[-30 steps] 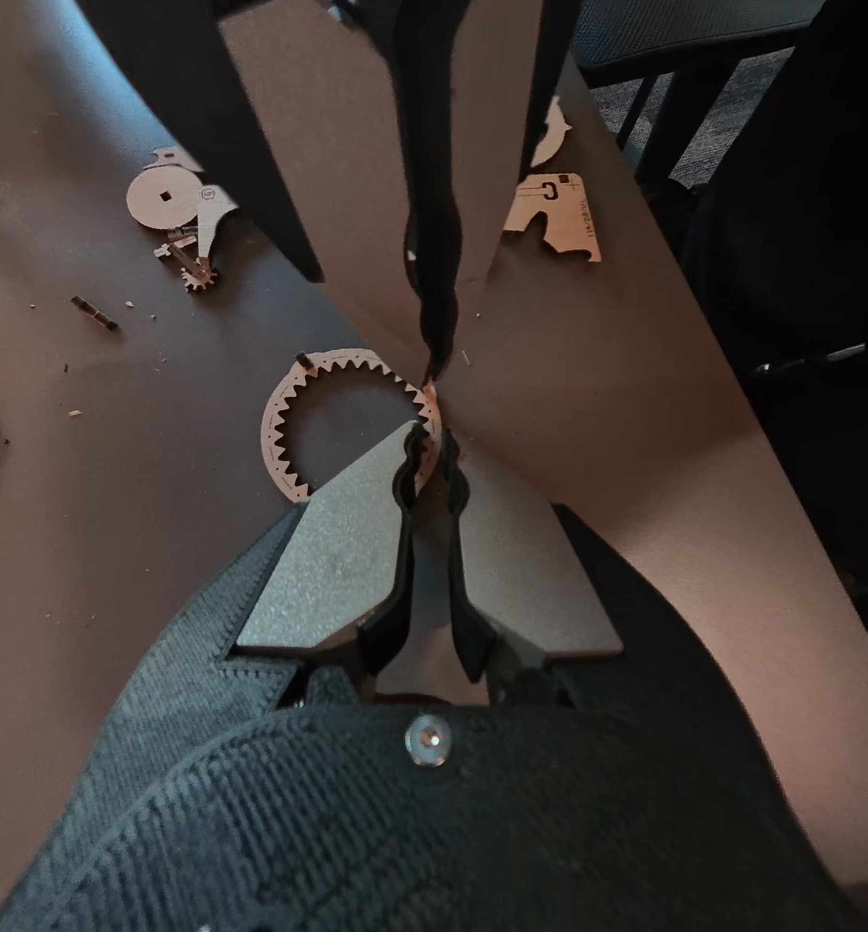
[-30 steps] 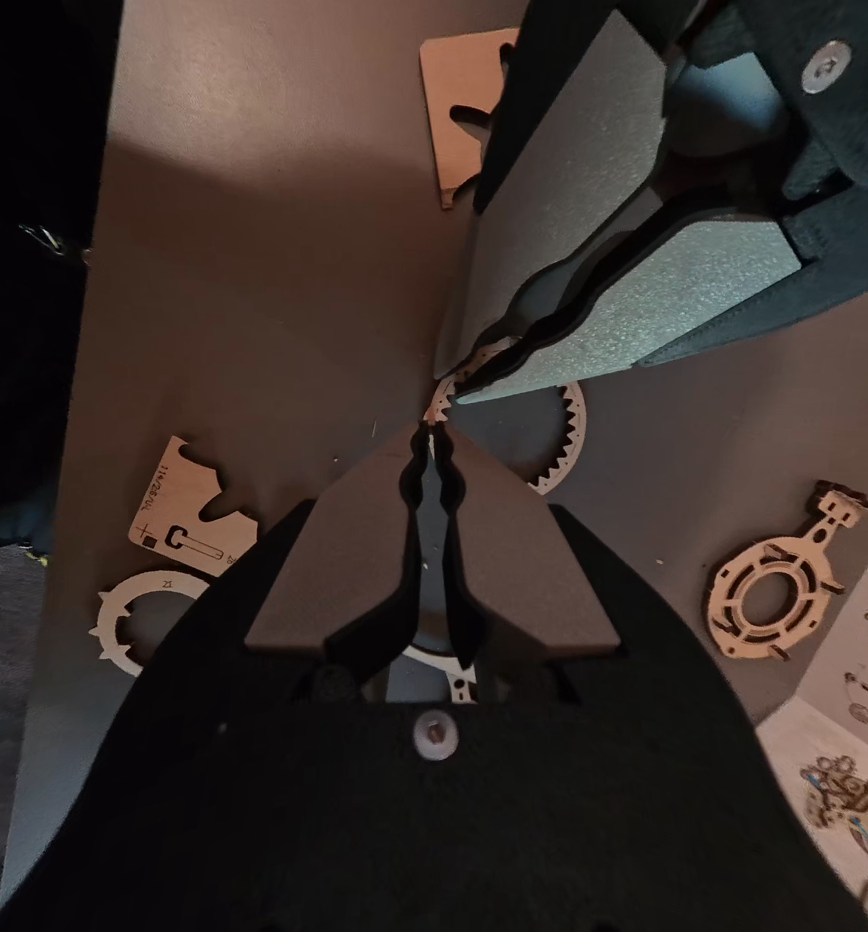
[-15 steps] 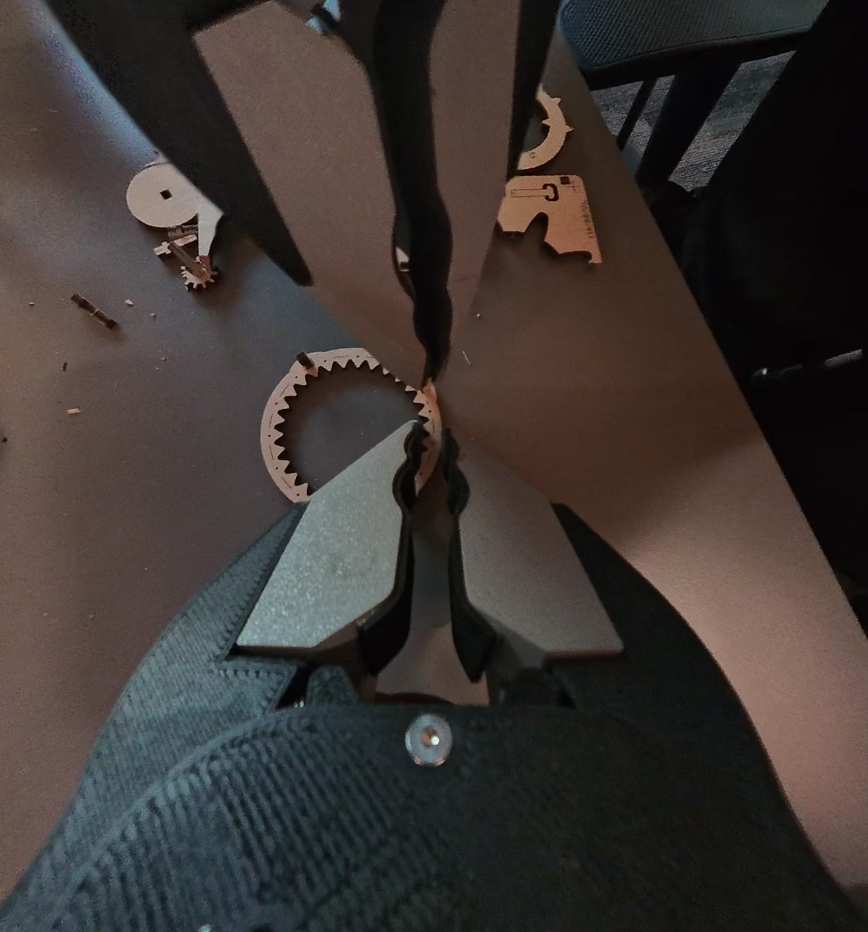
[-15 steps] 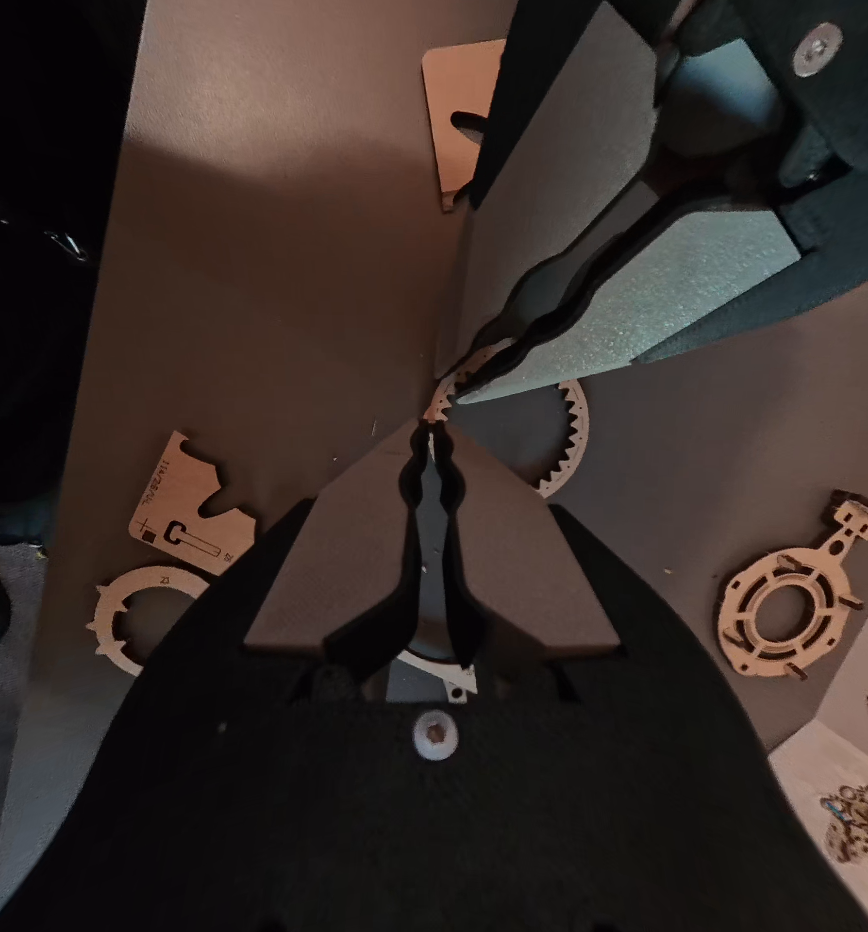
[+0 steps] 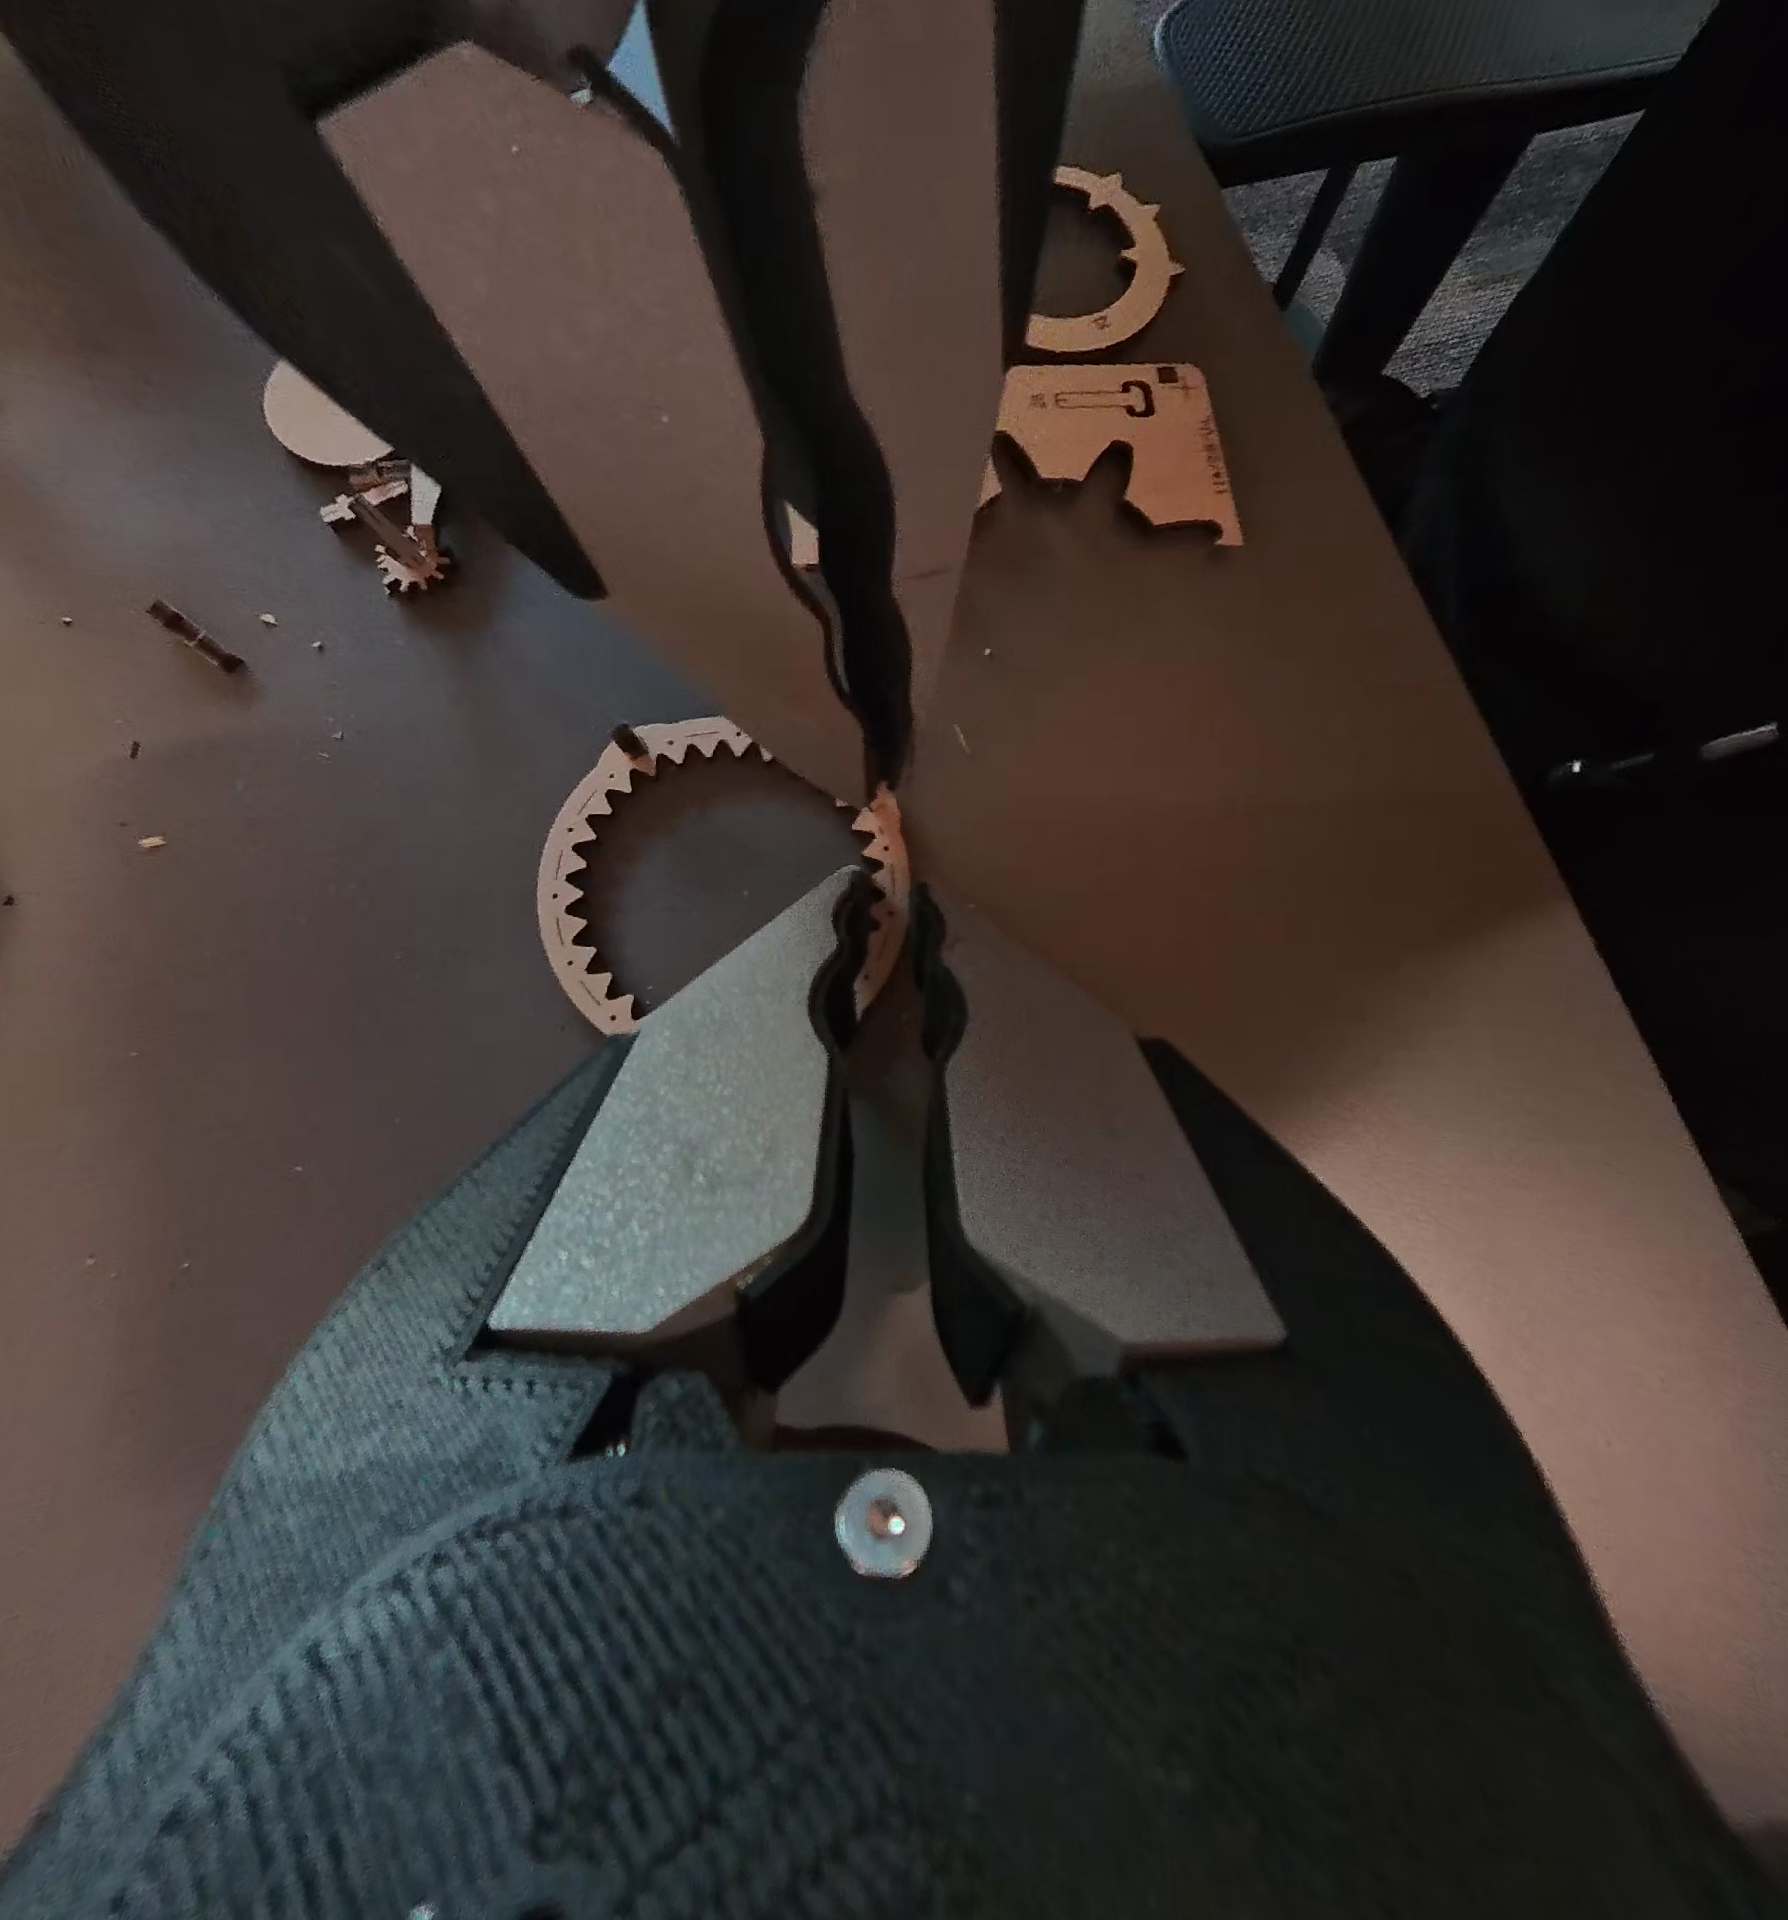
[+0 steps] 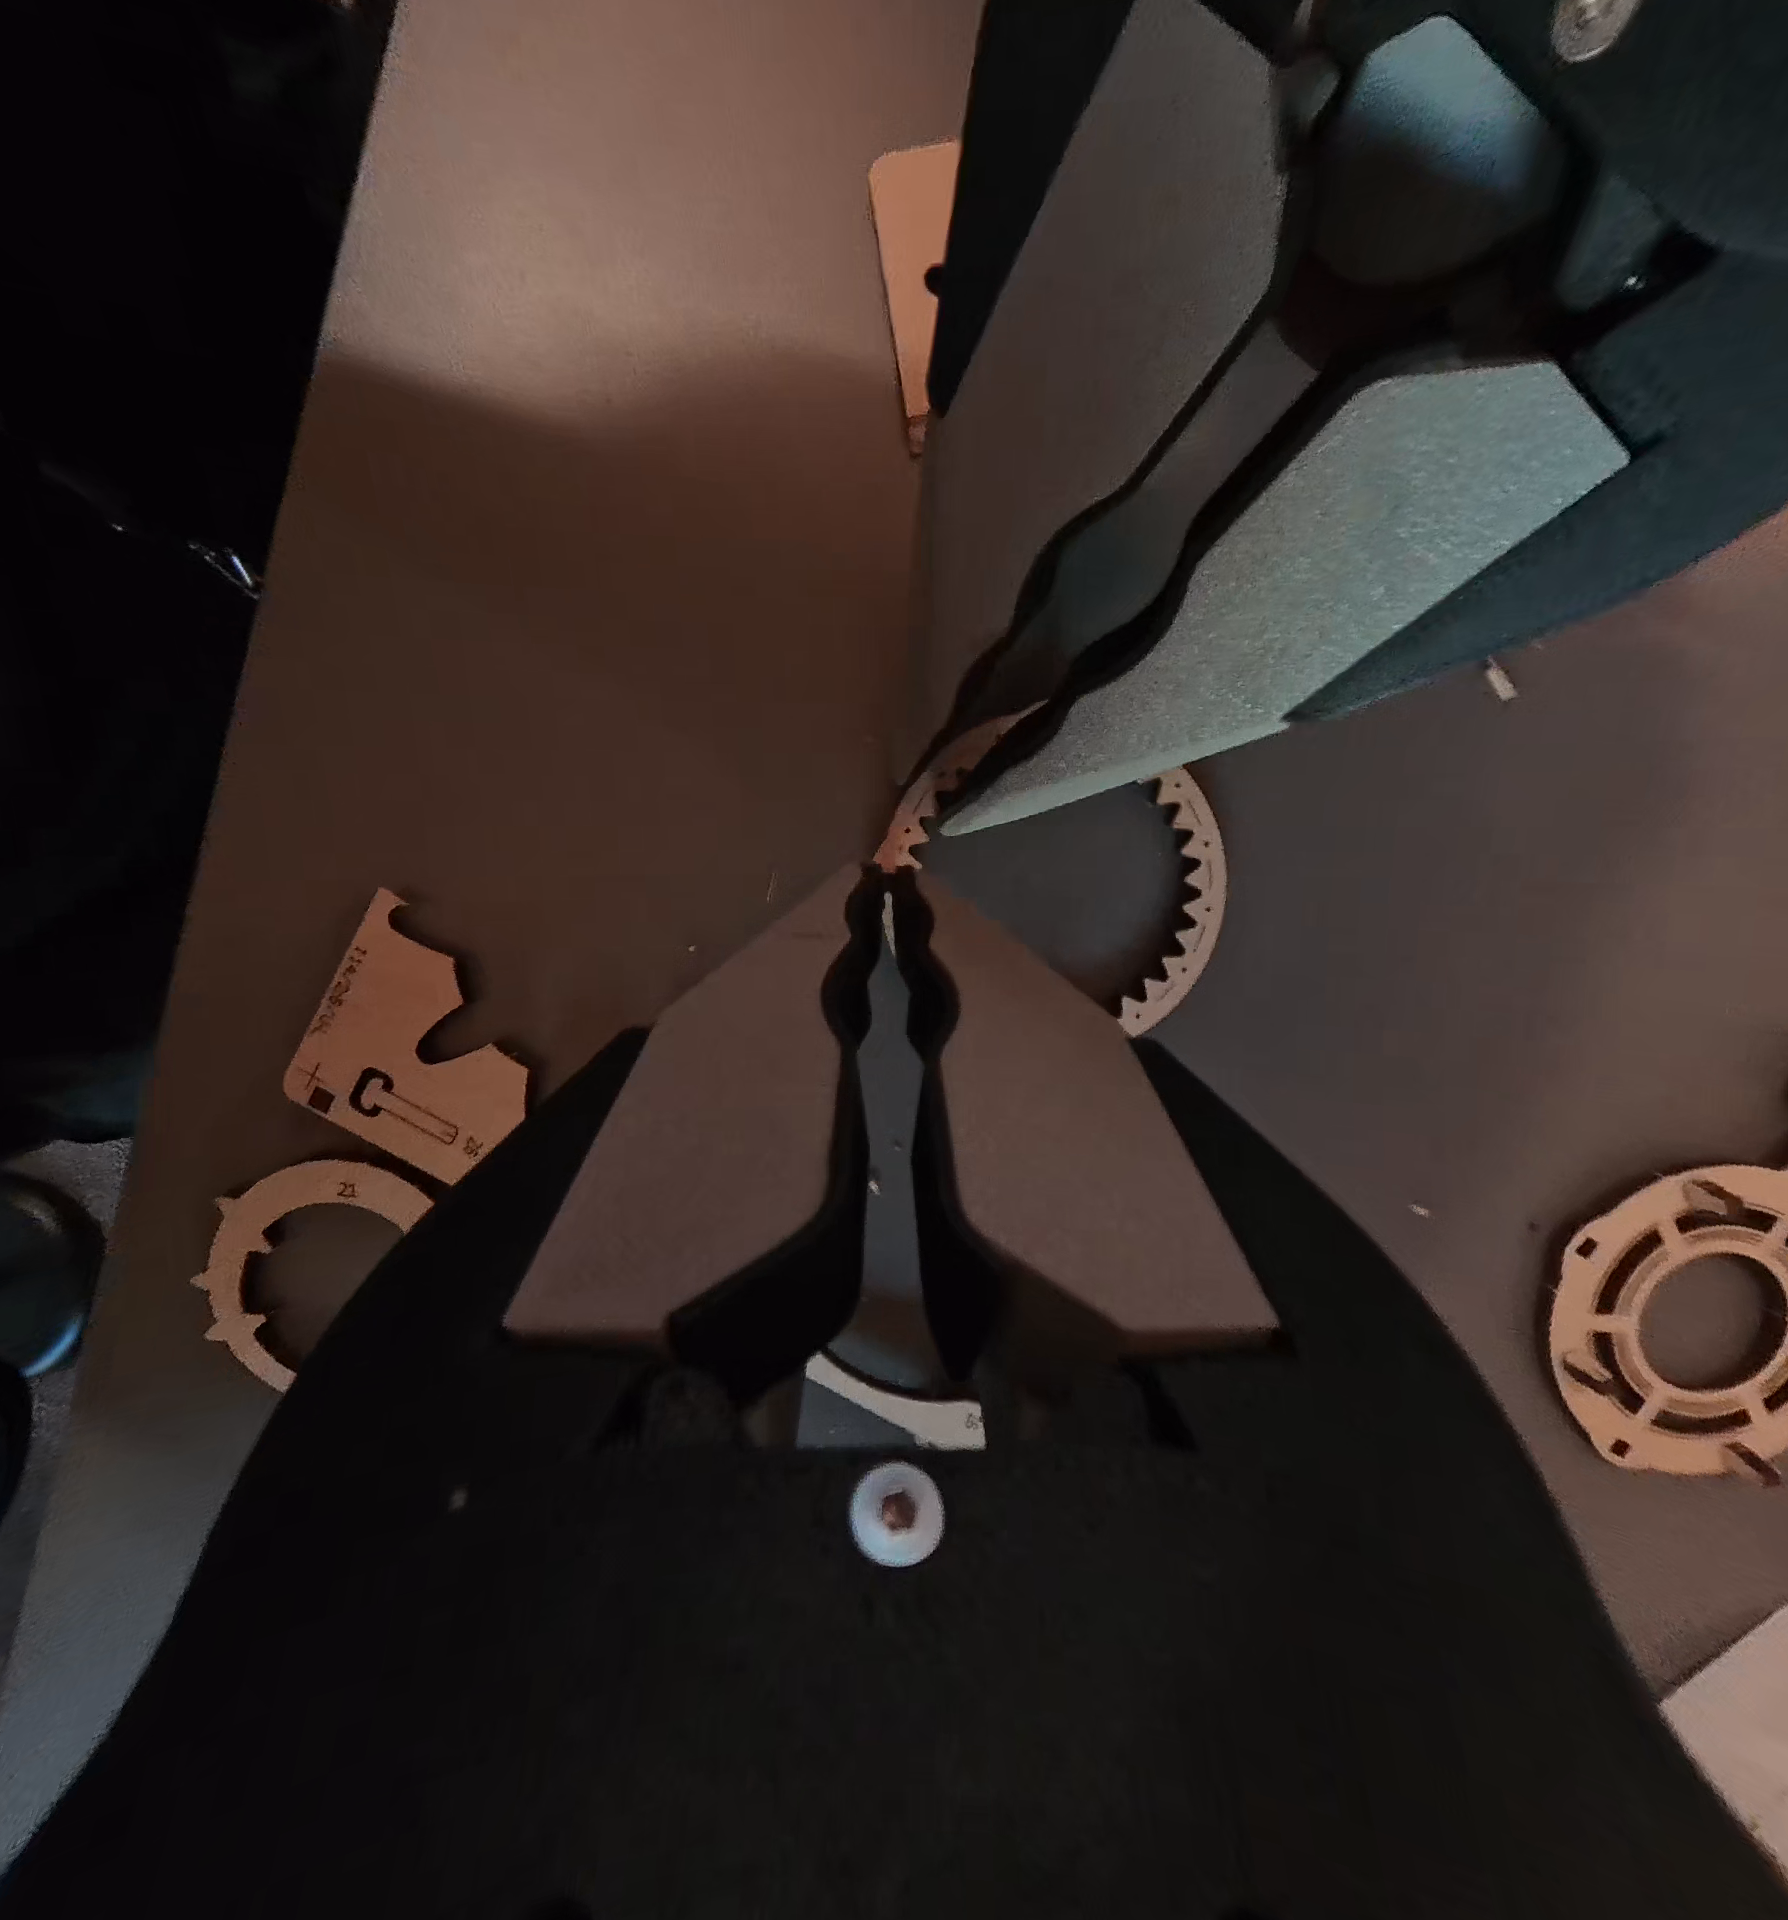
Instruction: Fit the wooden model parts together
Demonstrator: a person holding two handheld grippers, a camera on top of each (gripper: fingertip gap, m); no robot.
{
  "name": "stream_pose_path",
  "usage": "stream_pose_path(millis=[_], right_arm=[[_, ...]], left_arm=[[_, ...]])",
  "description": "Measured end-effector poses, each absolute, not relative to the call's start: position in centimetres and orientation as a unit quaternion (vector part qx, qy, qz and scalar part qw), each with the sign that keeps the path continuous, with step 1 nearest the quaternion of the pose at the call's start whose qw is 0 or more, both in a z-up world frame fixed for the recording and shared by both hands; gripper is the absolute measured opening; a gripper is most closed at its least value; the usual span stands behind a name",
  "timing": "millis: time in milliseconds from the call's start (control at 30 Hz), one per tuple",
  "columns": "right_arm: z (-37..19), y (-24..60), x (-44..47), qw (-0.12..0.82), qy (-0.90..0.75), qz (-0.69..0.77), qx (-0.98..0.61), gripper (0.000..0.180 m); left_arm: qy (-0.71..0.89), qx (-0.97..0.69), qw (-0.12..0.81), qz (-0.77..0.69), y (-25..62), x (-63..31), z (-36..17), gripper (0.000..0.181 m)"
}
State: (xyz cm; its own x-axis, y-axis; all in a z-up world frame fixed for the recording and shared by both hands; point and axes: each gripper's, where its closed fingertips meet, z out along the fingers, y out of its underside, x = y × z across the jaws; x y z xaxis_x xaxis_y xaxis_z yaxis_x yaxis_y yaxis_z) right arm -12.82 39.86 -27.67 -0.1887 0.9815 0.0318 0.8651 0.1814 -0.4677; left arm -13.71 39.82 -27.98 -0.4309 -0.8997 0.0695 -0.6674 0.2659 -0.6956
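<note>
Right now my left tongs (image 5: 890, 894) pinch the rim of the toothed wooden ring (image 5: 583, 862), which lies flat on the brown worktop (image 5: 246, 1039), and my right tongs (image 6: 890, 883) meet them tip to tip, pressed together on a sliver of wood at that same rim. Near the worktop edge a notched wooden card (image 6: 391, 1049) lies beside a spiked ring (image 6: 277, 1278), while a slotted round frame (image 6: 1700, 1340) sits well apart

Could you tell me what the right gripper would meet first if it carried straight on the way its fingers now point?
Probably the pale wooden ring with inner teeth: the right gripper is nearly shut with its tips at the ring's rim. Just beyond is the left gripper, clamped on the same rim. Depth is unclear.
</note>
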Motion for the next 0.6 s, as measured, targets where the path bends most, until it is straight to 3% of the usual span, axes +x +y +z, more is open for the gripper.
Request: stream_pose_path(millis=[133,300,600], right_arm=[[-27.70,39.86,-12.78,0.193,-0.762,0.116,-0.606,0.000],[-27.85,39.83,-12.90,0.147,-0.759,0.177,-0.610,0.000],[-27.81,39.84,-12.93,0.173,-0.740,0.199,-0.619,0.000]], left_arm=[[0.775,-0.506,0.172,-0.336,39.81,-13.71,-27.99,0.004],[0.775,-0.507,0.173,-0.336,39.81,-13.71,-27.98,0.005],[0.774,-0.508,0.173,-0.336,39.83,-13.72,-27.98,0.005]])
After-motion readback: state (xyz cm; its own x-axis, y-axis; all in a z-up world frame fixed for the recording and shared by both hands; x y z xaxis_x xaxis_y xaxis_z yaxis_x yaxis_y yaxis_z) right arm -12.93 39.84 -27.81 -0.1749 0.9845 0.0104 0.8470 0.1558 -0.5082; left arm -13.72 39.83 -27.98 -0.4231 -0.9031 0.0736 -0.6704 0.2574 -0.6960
